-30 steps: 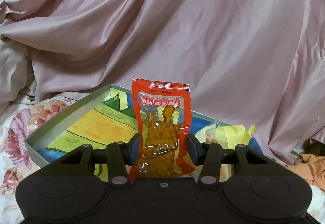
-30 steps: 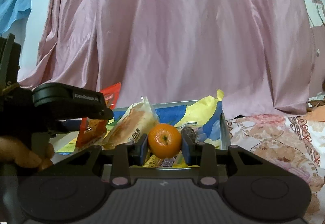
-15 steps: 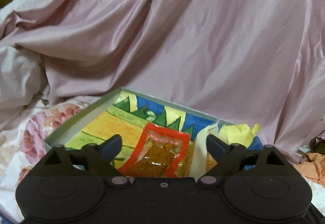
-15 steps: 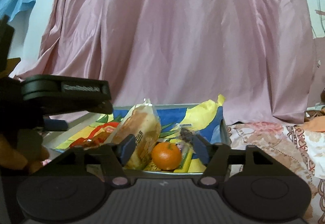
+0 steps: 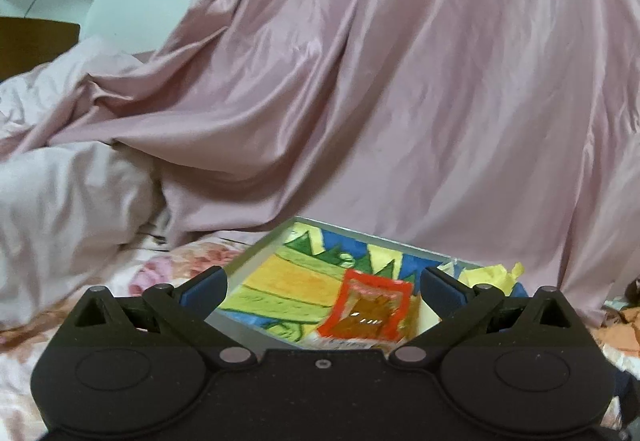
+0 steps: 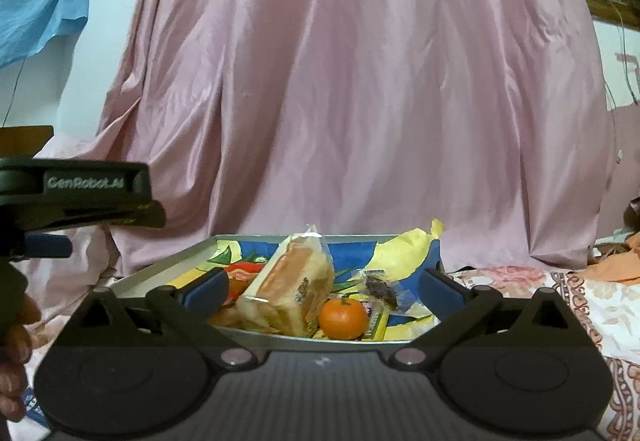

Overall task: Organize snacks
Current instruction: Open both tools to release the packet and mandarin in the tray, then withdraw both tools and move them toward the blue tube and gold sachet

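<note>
Both grippers hang with their jaws spread wide and nothing between them: the left gripper [image 5: 322, 287] over the near edge of the tray [image 5: 256, 247] at lower centre of its view, the right gripper [image 6: 322, 291] just short of the same tray's front rim [image 6: 304, 341]. The red snack packet [image 5: 370, 307] lies flat on the tray's painted floor at lower centre of the left view, and in the right view the wrapped bread [image 6: 294, 283] leans upright at the middle with the orange [image 6: 343, 317] touching its lower right side and a small dark wrapped snack [image 6: 380, 289] just beyond. The likeliest trouble is that bread: it looks poorly propped, and any nudge from a jaw tip or from a jolt to the tray on the soft bed could topple it. The orange could roll and knock the others. The loose yellow paper [image 6: 404, 253] curling over the far right corner could snag a jaw.
</note>
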The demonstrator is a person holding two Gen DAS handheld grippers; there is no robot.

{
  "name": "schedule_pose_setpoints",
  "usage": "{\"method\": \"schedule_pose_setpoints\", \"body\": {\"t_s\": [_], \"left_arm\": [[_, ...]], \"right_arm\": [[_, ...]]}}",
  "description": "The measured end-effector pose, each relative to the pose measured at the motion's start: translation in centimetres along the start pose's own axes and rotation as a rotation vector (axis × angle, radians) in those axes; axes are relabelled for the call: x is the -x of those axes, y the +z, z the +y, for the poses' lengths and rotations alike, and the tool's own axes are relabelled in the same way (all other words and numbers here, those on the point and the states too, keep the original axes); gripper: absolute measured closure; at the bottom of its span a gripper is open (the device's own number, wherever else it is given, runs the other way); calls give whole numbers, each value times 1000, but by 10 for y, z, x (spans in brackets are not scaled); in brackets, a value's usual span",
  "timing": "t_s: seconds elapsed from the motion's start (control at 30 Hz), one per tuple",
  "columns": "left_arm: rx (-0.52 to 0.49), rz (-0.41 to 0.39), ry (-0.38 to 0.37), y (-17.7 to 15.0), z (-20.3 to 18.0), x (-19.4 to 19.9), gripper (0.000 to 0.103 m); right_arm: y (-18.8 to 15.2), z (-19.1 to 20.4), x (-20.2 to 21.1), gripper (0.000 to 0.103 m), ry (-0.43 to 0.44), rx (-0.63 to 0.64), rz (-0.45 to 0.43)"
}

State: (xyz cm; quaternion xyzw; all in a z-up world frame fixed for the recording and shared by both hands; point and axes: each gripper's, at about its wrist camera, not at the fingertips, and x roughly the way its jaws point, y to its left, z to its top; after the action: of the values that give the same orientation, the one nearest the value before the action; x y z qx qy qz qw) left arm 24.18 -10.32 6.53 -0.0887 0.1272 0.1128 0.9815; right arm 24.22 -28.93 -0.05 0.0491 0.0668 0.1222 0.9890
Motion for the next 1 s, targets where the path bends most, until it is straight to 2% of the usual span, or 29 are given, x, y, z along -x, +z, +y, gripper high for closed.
{"method": "schedule_pose_setpoints", "body": {"t_s": [0.13,0.37,0.63,0.8,1.0], "left_arm": [[-35,14,39,-5,12,23,1],[-90,29,51,-10,41,69,1],[-145,27,53,-17,74,123,1],[-132,45,52,-26,93,143,1],[-151,88,37,-43,109,154,1]], "right_arm": [[1,10,16,0,4,45,-2],[7,27,48,0,24,85,-26],[7,24,91,0,-21,-62,-19],[2,25,112,0,-36,-63,-13],[-7,36,127,0,-19,-50,55]]}}
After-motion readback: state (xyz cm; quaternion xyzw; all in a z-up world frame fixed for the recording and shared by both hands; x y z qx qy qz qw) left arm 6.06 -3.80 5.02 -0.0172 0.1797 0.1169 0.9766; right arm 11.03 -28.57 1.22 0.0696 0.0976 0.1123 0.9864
